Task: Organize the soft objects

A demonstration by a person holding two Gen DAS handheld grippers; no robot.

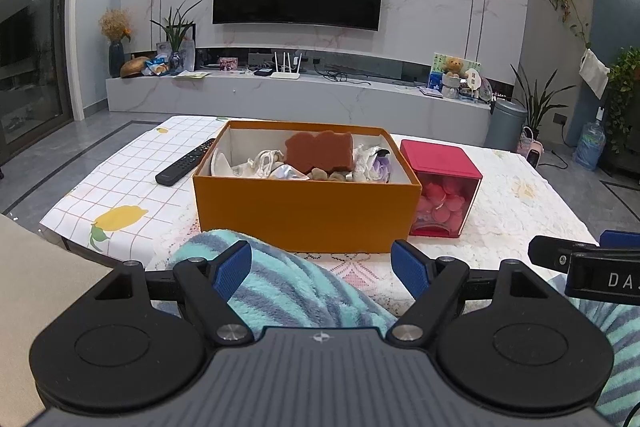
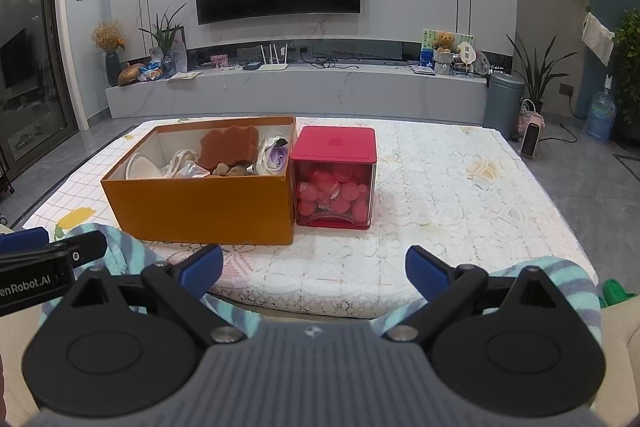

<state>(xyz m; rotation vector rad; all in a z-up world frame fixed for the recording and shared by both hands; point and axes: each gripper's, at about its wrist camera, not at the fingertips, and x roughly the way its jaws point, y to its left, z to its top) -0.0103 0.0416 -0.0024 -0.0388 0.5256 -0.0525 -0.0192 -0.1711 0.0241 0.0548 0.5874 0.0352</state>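
A fluffy teal and grey striped towel (image 1: 296,287) lies on the table's near edge, under and between my left gripper's fingers; it also shows in the right wrist view (image 2: 560,275). My left gripper (image 1: 322,273) is open above it, not closed on it. My right gripper (image 2: 314,271) is open and empty over the lace cloth, with towel ends on either side. An open orange box (image 1: 304,211) holds a brown sponge (image 1: 320,151), crumpled cloths and small items; it also shows in the right wrist view (image 2: 200,207).
A red-lidded clear box of pink discs (image 1: 444,187) stands touching the orange box's right side. A black remote (image 1: 186,163) lies left of the box. The table (image 2: 460,187) has a white lace cloth. A TV unit stands beyond.
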